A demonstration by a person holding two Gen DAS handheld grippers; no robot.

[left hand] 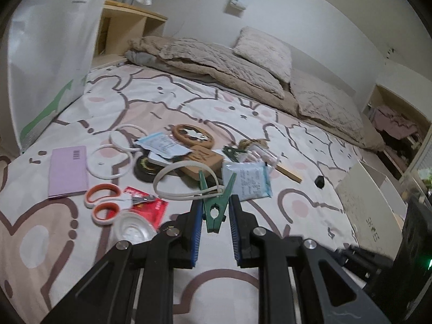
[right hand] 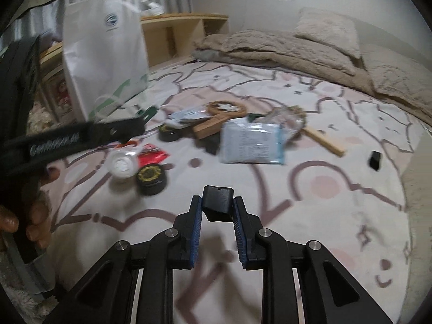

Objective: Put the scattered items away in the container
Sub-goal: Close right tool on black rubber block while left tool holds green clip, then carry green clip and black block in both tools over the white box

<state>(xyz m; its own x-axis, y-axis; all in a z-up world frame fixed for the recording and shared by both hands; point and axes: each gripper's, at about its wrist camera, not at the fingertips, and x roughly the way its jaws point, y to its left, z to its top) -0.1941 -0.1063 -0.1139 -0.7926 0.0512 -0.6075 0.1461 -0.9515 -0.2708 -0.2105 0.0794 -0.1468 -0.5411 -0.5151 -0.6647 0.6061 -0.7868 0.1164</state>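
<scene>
The green clothespin (left hand: 216, 205) sits low in the centre of the left wrist view, clamped between the left gripper (left hand: 215, 213) pads, long axis running up the frame, prongs pointing away towards the clutter. The right gripper (right hand: 218, 210) pinches a small black block (right hand: 218, 202). To do this well, carry both level to the white bag (right hand: 105, 62), upper left, and release only over its mouth.

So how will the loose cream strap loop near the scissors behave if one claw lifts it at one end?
The cream strap loop will probably be floppy: it lies in a loose uneven curve and would sag. It looks thin, so likely light. It passes beside the green clothespin and brown block, so it might drag on them.
</scene>
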